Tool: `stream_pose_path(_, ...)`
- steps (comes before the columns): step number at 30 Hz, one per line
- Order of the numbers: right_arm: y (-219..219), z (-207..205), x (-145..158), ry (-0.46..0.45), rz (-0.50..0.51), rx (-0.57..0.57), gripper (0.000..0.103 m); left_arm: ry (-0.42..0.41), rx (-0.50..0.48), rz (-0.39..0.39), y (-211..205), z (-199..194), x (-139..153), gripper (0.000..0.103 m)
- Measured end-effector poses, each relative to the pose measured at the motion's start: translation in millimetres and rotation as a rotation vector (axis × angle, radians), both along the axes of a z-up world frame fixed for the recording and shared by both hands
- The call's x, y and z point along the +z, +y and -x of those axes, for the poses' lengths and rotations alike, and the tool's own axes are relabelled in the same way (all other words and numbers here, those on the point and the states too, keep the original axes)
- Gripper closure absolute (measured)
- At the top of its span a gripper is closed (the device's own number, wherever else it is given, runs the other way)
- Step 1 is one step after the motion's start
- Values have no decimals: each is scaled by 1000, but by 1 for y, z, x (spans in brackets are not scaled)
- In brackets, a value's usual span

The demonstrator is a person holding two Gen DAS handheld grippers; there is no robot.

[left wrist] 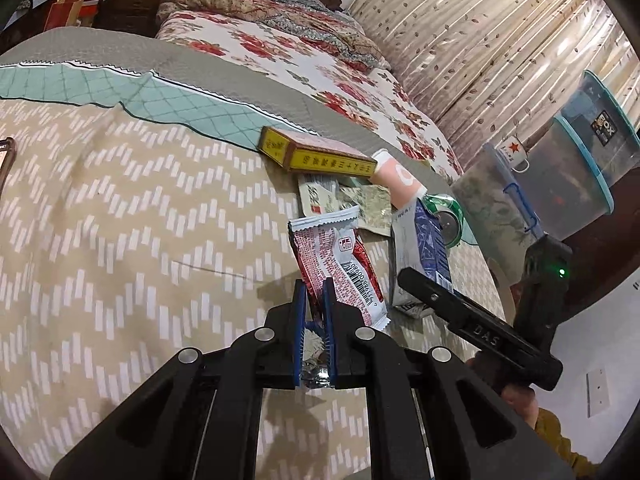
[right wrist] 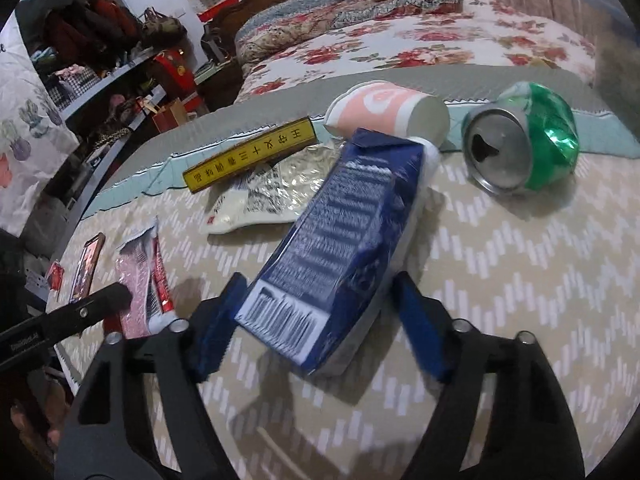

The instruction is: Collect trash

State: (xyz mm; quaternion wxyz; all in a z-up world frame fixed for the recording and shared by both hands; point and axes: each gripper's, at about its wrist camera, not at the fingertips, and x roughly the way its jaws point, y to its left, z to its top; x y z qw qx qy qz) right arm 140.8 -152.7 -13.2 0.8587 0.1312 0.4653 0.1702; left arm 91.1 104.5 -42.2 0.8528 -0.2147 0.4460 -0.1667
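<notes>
My left gripper (left wrist: 315, 292) is shut on a red and white snack wrapper (left wrist: 340, 264), held above the beige zigzag blanket (left wrist: 120, 240). My right gripper (right wrist: 320, 300) is open, its blue pads on either side of a blue and white carton (right wrist: 340, 240) lying on the blanket; I cannot tell if they touch it. The carton also shows in the left wrist view (left wrist: 420, 248). Beyond lie a yellow box (right wrist: 248, 156), a silver foil packet (right wrist: 272, 196), a pink paper cup (right wrist: 388, 112) on its side and a crushed green can (right wrist: 520, 140).
A phone (right wrist: 86, 268) lies at the blanket's left edge. Floral bedding (left wrist: 320, 60) and pillows lie behind. Clear plastic storage bins (left wrist: 580, 160) stand to the right of the bed by a curtain. Cluttered shelves (right wrist: 100, 60) stand to the left.
</notes>
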Motion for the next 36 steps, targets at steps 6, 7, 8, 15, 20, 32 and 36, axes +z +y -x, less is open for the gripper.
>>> stream_pose_path(6, -35, 34, 3, -37, 6, 24, 51, 5, -52, 1, -22, -1, -1, 95)
stream_pose_path(7, -40, 38, 4, -39, 14, 24, 51, 7, -67, -1, -28, -1, -2, 95)
stream_pose_path(8, -48, 48, 4, -45, 29, 22, 51, 8, -77, -2, -32, -1, -2, 95)
stream_pose_path(15, -88, 95, 9, -87, 119, 4, 52, 23, -176, -17, -75, -2, -6, 95)
stream_pose_path(20, -103, 110, 4, -87, 144, -7, 50, 51, -200, -42, -98, -6, -14, 94)
stream_pose_path(32, -95, 111, 2, -138, 158, -8, 27, 78, -182, -86, -112, -14, -18, 46)
stream_pose_path(36, -96, 107, 1, -136, 157, -14, 39, 66, -215, -117, -125, -14, -19, 76)
